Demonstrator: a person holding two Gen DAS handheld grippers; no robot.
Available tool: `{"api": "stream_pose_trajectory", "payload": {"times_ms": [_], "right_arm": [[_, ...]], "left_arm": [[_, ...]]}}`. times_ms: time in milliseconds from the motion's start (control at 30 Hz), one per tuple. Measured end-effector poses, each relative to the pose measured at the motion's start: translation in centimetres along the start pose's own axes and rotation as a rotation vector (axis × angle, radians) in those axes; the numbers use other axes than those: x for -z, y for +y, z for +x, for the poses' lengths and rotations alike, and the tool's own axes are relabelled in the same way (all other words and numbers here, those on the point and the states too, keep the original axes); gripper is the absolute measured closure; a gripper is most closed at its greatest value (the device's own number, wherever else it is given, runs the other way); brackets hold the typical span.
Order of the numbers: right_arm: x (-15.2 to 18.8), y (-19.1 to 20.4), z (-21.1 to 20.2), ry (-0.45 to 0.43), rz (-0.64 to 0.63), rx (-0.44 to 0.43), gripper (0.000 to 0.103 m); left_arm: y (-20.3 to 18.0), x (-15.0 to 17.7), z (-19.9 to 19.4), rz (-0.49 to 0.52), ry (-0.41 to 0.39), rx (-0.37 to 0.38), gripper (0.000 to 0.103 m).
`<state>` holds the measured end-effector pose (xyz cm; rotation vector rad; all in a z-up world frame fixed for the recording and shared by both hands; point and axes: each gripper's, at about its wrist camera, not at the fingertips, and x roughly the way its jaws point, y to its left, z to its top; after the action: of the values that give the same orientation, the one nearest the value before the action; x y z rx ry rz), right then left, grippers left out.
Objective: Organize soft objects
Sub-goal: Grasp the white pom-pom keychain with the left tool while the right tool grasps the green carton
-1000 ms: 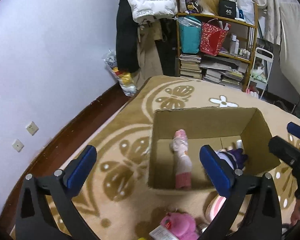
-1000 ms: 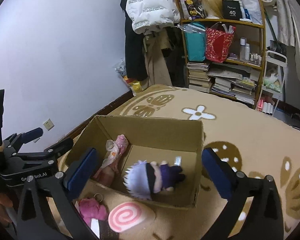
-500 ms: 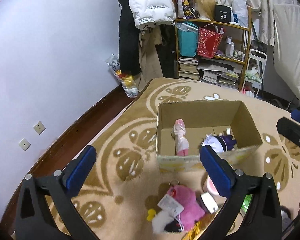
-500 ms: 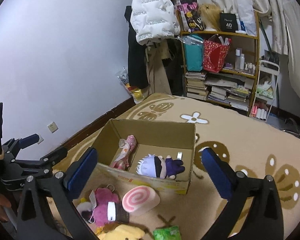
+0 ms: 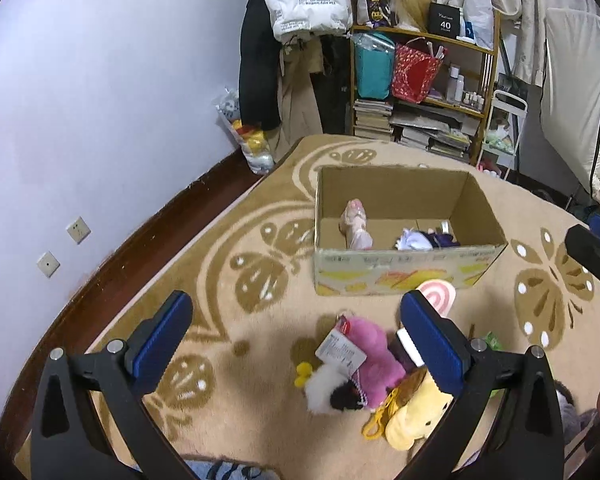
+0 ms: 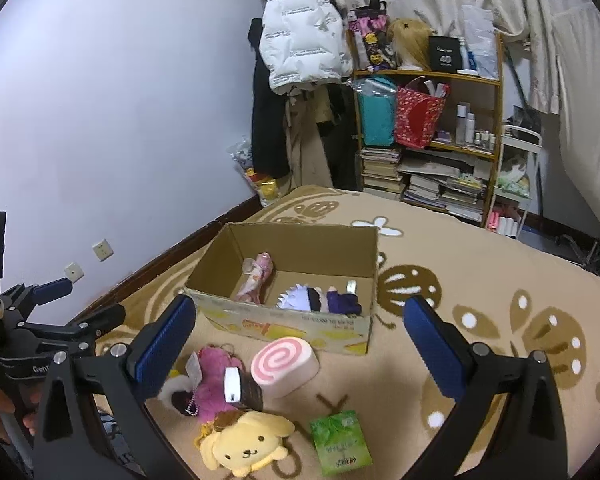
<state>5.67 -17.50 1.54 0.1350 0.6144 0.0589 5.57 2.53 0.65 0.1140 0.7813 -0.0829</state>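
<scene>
An open cardboard box (image 5: 404,278) (image 6: 296,326) sits on the rug, holding a pink doll (image 5: 356,230) (image 6: 256,276) and a white-haired purple plush (image 5: 424,239) (image 6: 320,300). In front of the box lie a pink swirl-roll cushion (image 6: 284,364) (image 5: 438,294), a pink plush with a tag (image 5: 370,356) (image 6: 214,378), a yellow dog plush (image 6: 244,446) (image 5: 414,416) and a green packet (image 6: 340,442). My left gripper (image 5: 296,336) hangs open above the loose toys. My right gripper (image 6: 298,344) is open too, empty, over the cushion.
A wooden shelf (image 6: 428,140) packed with books, bags and bottles stands at the back, with coats (image 6: 300,48) hanging beside it. A plastic bag (image 5: 246,140) leans in the corner. The patterned rug (image 6: 480,292) stretches right of the box. The wall runs along the left.
Both grippers have pulled back and up from the box, so the loose toys in front of it came into view. Both stay open.
</scene>
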Motion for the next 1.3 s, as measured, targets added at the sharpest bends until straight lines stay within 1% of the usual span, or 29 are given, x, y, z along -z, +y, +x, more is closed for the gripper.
{"api": "stream_pose_trajectory", "payload": {"times_ms": [133, 267, 367, 467, 667, 733, 800, 867, 1000, 1067, 1200, 1233, 1300], "right_arm": [[1.2, -0.4, 0.2, 0.027, 0.026, -0.003, 0.0], [2.3, -0.3, 1.2, 0.082, 0.02, -0.001, 0.0], [3.2, -0.4, 2.3, 0.135, 0.044, -0.012, 0.0], [4.6, -0.5, 3.7, 0.2, 0.067, -0.009, 0.0], [6.6, -0.7, 5.9, 0.294, 0.058, 0.011, 0.0], [6.8, -1.0, 6.3, 0.309, 0.07, 0.006, 0.0], [7.1, -1.2, 6.7, 0.325, 0.078, 0.007, 0.0], [7.4, -1.4, 7.2, 0.345, 0.084, 0.011, 0.0], [8.2, -2.2, 8.6, 0.404, 0.121, 0.027, 0.0], [8.7, -2.5, 9.3, 0.436, 0.141, 0.031, 0.003], [9.6, -3.2, 10.5, 0.494, 0.166, 0.05, 0.007], [9.8, -3.3, 10.7, 0.504, 0.173, 0.051, 0.01], [10.3, -3.8, 11.1, 0.531, 0.2, 0.043, 0.01]], "left_arm": [[0.3, 1.0, 0.9, -0.002, 0.034, 0.001, 0.0], [0.6, 1.5, 2.1, -0.027, 0.079, 0.02, 0.0], [0.8, 2.0, 2.9, -0.044, 0.111, 0.042, 0.0], [0.5, 2.5, 3.6, -0.03, 0.138, 0.044, 0.0], [-0.2, 3.6, 5.8, -0.006, 0.231, 0.066, 0.0], [-0.4, 3.8, 6.3, -0.002, 0.257, 0.078, 0.0], [-0.8, 4.0, 6.7, 0.017, 0.265, 0.066, 0.0], [-1.1, 4.2, 7.2, 0.029, 0.288, 0.07, 0.001], [-1.6, 4.9, 8.5, 0.038, 0.343, 0.069, 0.0], [-1.7, 5.2, 9.2, 0.035, 0.366, 0.065, 0.0], [-1.5, 5.5, 10.3, 0.016, 0.398, 0.064, 0.0], [-1.5, 5.6, 10.6, 0.012, 0.409, 0.059, 0.0], [-1.3, 5.9, 11.3, 0.009, 0.431, 0.045, 0.0]]}}
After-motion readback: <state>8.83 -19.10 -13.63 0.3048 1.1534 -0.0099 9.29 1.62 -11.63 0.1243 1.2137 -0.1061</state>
